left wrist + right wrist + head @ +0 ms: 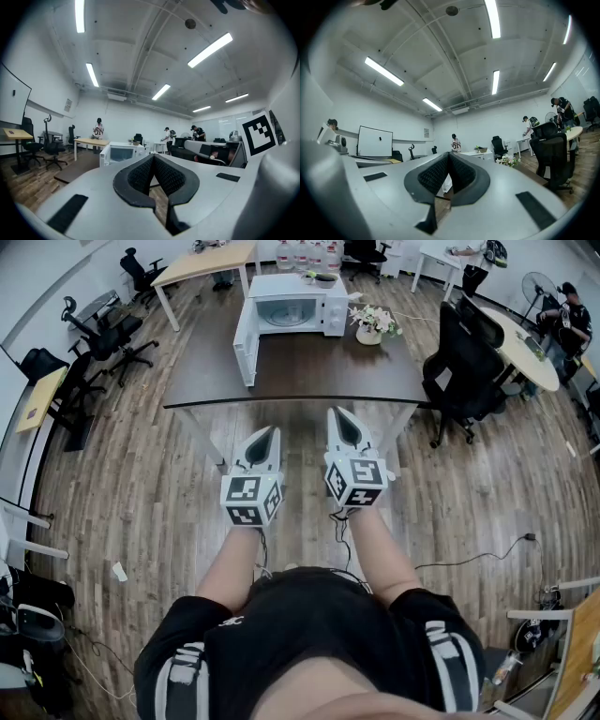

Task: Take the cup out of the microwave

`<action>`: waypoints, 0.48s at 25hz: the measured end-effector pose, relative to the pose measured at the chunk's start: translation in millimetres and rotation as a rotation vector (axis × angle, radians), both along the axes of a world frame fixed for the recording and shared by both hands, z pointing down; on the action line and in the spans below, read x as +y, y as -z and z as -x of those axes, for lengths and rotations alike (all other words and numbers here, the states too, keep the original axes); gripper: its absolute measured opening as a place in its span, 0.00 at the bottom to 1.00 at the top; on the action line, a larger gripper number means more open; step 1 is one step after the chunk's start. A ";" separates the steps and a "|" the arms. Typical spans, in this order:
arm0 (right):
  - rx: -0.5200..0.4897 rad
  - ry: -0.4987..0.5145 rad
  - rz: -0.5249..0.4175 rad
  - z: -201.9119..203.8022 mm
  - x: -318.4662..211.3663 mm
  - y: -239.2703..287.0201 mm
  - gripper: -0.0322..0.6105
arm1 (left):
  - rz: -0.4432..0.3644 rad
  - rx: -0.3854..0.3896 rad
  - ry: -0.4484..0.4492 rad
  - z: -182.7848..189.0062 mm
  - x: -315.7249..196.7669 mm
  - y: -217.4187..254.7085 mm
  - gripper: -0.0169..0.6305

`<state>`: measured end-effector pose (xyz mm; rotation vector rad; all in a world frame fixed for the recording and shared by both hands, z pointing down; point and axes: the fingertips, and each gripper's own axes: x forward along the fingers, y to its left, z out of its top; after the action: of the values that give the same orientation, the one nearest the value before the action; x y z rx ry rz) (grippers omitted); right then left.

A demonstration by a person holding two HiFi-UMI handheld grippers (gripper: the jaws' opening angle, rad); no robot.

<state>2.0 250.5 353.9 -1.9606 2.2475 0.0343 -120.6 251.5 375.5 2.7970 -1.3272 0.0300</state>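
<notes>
A white microwave [298, 306] stands at the far side of a dark table [309, 371], its door [246, 345] swung open to the left. Inside I make out only a pale round plate; no cup shows from here. In the left gripper view the microwave [119, 152] is small and far ahead. My left gripper [265, 439] and right gripper [344, 418] are held side by side over the floor, just short of the table's near edge. Both are shut with nothing between the pads [140, 176] [432, 174].
A pot of flowers [372, 324] stands right of the microwave, and a dark bowl [324, 280] sits on top of it. A black office chair [464, 367] is at the table's right end. More chairs, desks and people stand around the room.
</notes>
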 end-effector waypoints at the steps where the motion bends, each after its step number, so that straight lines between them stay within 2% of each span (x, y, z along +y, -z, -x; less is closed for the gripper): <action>1: -0.002 0.001 0.001 1.7 -1.3 0.2 0.05 | 0.000 -0.001 -0.002 1.1 -0.7 0.1 0.03; 12: -0.016 -0.027 -0.015 10.9 -20.6 2.4 0.05 | -0.014 0.002 -0.021 13.0 -23.4 3.9 0.03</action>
<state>-8.9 230.0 351.5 -1.9765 2.2049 0.0385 -133.6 228.1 371.6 2.8219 -1.3020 0.0191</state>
